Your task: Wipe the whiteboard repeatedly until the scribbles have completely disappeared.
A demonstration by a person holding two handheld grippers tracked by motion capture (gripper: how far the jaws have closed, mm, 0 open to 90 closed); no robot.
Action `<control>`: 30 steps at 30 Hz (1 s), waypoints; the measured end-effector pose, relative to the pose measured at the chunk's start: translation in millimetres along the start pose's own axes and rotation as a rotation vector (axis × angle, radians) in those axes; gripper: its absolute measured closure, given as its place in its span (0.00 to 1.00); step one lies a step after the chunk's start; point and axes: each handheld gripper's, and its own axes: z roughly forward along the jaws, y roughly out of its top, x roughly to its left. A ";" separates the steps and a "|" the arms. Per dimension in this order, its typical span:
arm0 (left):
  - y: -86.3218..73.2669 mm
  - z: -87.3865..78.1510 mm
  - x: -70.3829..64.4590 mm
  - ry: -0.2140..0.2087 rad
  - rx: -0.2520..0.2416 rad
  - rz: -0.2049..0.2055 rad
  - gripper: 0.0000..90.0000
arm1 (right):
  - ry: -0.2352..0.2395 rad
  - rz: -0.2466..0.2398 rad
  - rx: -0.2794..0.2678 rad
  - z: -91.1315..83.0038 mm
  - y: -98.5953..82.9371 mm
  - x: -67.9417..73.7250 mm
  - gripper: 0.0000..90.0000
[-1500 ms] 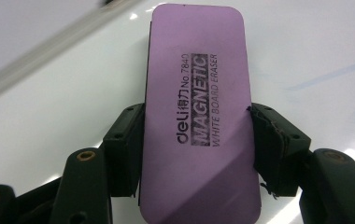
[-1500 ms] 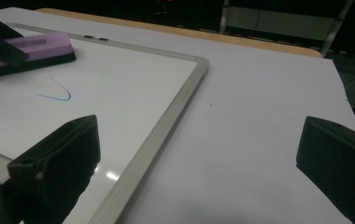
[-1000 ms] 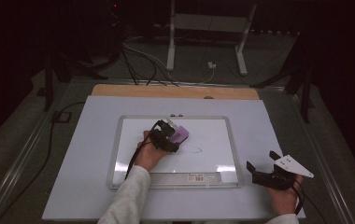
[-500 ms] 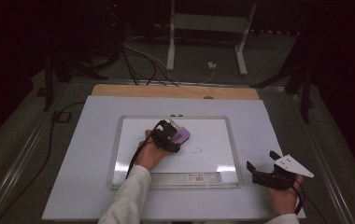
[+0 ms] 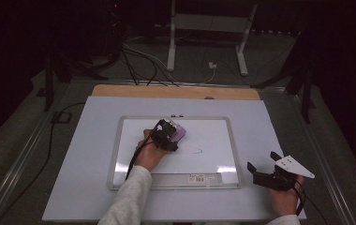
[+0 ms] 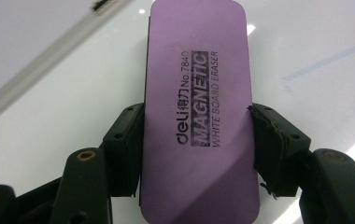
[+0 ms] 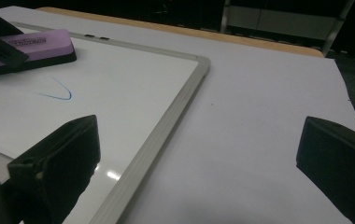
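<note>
A purple magnetic whiteboard eraser is clamped between the jaws of my left gripper and rests on the whiteboard near its upper middle. The eraser lies flat on the board surface; the right gripper view shows the eraser at top left. A thin blue pen stroke remains on the board to the right of the eraser, and the stroke is faint from above. My right gripper is wide open, held over the table to the right of the board's lower right corner, with nothing between its jaws.
The whiteboard lies on a large white sheet covering the table, with a wooden strip along the far edge. A metal stand and cables are on the floor beyond. A cable trails at the left.
My left gripper has carried the eraser a little up and to the left on the board. The right gripper has stayed where it was.
</note>
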 end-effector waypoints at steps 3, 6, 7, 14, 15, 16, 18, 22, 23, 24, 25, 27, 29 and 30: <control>0.1 0.6 1.8 -0.006 0.000 -0.011 0.47 | 0.002 -0.002 0.000 0.0 0.2 1.0 0.00; 1.4 2.0 3.9 0.054 0.006 -0.042 0.47 | -0.001 0.000 0.000 -0.6 -0.1 0.2 0.00; 1.7 2.6 4.1 0.071 0.004 -0.055 0.47 | -0.001 0.000 -0.001 -0.7 -0.2 -0.2 0.00; 0.5 0.1 0.6 -0.011 0.005 0.000 0.47 | 0.000 0.002 0.000 -0.7 -0.3 -0.8 0.00; 0.4 -0.3 -0.1 -0.016 0.006 0.008 0.47 | 0.001 0.000 -0.001 -0.5 -0.2 -0.5 0.00; 0.3 -0.7 -0.1 -0.017 0.008 0.014 0.47 | 0.000 -0.001 -0.001 -0.4 -0.2 -0.3 0.00; 0.0 -0.2 1.7 -0.007 0.009 -0.007 0.47 | 0.001 -0.001 0.000 -0.4 0.0 0.1 0.00; 0.3 -0.3 0.9 0.023 0.011 -0.008 0.47 | -0.003 0.003 -0.003 -1.4 -0.2 -0.7 0.00; -0.5 -1.3 -0.9 -0.025 0.007 0.014 0.47 | -0.003 0.004 -0.002 -1.5 -0.2 -0.9 0.00; -1.8 -2.0 -4.0 -0.076 -0.003 0.045 0.47 | -0.003 0.004 -0.001 -1.4 -0.4 -1.2 0.00; -3.5 -2.9 -8.8 -0.120 -0.015 0.075 0.47 | -0.003 0.003 0.000 -1.2 -0.4 -1.2 0.00; -6.7 -5.4 -17.4 -0.196 -0.025 0.129 0.47 | -0.002 0.001 0.001 -1.0 -0.3 -0.8 0.00; -8.1 -7.2 -21.9 -0.217 -0.024 0.157 0.47 | -0.001 -0.001 -0.001 -0.9 -0.2 -0.4 0.00; -8.0 -7.4 -22.1 -0.218 -0.022 0.157 0.47 | -0.002 -0.001 -0.001 -0.9 -0.2 -0.3 0.00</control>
